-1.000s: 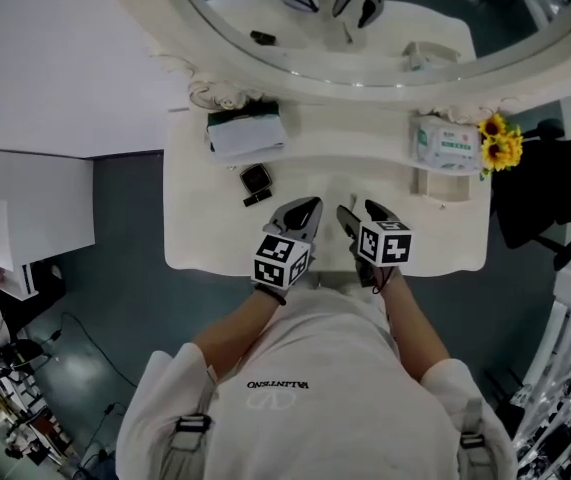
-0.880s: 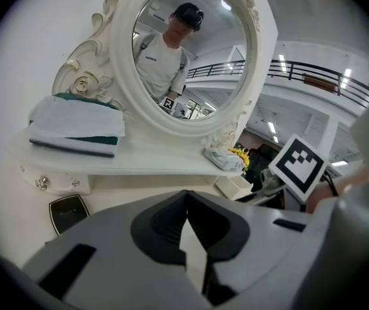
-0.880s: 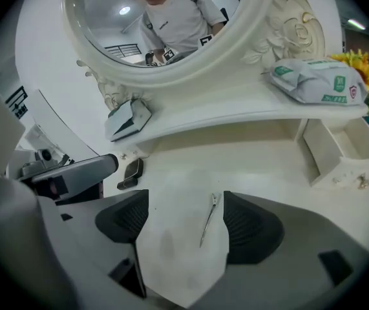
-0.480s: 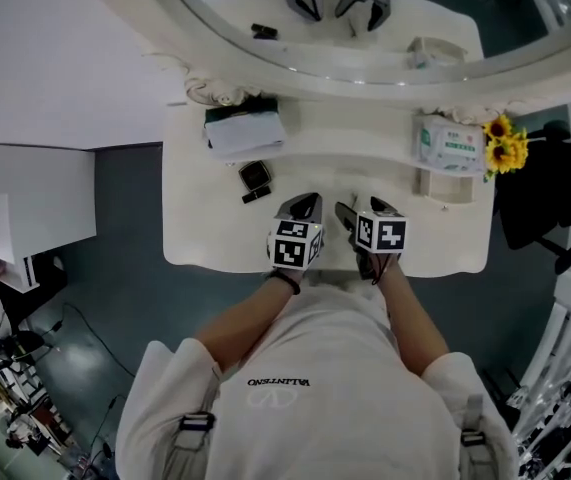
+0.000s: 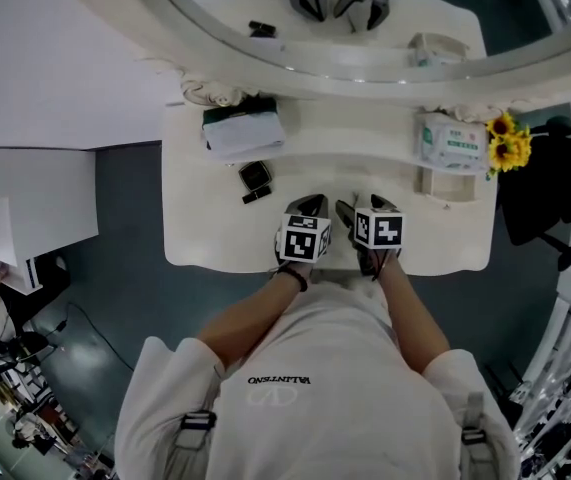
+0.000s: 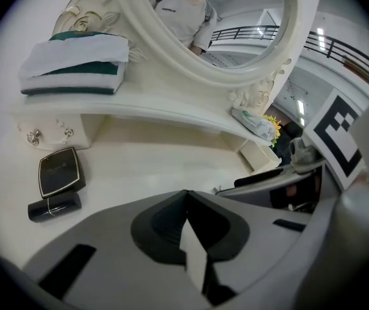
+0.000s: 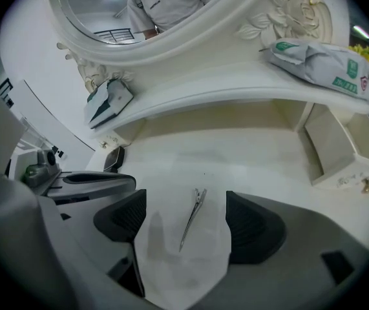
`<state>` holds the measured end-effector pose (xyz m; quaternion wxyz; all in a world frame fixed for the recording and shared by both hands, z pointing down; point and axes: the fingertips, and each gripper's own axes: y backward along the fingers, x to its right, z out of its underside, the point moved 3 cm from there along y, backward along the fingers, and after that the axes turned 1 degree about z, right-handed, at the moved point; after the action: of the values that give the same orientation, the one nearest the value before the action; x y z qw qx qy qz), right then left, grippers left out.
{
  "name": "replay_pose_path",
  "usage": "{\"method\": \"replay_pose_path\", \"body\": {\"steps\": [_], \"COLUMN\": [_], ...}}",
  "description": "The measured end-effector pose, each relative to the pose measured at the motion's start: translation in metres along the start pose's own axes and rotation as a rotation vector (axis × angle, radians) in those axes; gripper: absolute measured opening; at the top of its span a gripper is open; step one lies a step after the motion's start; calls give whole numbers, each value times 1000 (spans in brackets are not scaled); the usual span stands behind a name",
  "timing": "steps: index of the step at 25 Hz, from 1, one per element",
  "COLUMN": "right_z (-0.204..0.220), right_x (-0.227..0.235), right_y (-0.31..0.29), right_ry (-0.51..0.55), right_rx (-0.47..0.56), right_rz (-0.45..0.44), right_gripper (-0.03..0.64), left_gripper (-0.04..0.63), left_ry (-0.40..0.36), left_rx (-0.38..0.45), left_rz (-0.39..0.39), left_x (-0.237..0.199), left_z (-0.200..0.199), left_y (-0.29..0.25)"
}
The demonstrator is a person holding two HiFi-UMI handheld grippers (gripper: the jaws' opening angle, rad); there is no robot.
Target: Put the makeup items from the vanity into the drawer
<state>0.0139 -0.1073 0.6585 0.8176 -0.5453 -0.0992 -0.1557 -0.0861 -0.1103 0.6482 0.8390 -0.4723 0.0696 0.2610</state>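
A thin metal hair clip (image 7: pixel 192 218) lies flat on the white vanity top (image 5: pixel 205 233). It sits between the jaws of my right gripper (image 7: pixel 186 203), which stand wide open with neither pad touching it. My left gripper (image 6: pixel 185 197) hovers just left of the right one, jaws shut with nothing in them. A black square compact (image 6: pixel 58 171) and a black lipstick tube (image 6: pixel 55 206) lie together left of both grippers. From the head view the compact (image 5: pixel 255 176), the lipstick (image 5: pixel 256 195), the left gripper (image 5: pixel 310 208) and the right gripper (image 5: pixel 357 212) are near the table's front edge.
A folded white and green towel (image 5: pixel 243 130) rests on the raised back shelf at the left. A tissue pack (image 5: pixel 448 140) and sunflowers (image 5: pixel 505 140) are at the right. The oval mirror (image 5: pixel 365 28) rises behind. Small knobbed drawers (image 6: pixel 35 135) sit under the shelf ends.
My left gripper has slid right, closer to the right gripper. The right gripper has stayed almost in place above the table's front edge.
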Motion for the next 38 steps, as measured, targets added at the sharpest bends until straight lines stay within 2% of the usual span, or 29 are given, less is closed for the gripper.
{"method": "replay_pose_path", "body": {"steps": [19, 30, 32, 34, 38], "right_z": [-1, 0, 3, 8, 8], "right_x": [9, 13, 16, 20, 19], "right_y": [-18, -21, -21, -21, -21], "right_ry": [0, 51, 38, 23, 16], "right_rx": [-65, -86, -111, -140, -141], "right_rz": [56, 180, 210, 242, 254], "right_gripper": [385, 327, 312, 271, 268], "left_gripper": [2, 2, 2, 2, 2], "left_ry": [8, 11, 11, 10, 5], "left_rx": [15, 15, 13, 13, 12], "left_rz": [20, 28, 26, 28, 37], "left_x": [-4, -7, -8, -9, -7], "left_z": [-18, -24, -24, -25, -26], "left_y": [-14, -16, -16, -17, -18]}}
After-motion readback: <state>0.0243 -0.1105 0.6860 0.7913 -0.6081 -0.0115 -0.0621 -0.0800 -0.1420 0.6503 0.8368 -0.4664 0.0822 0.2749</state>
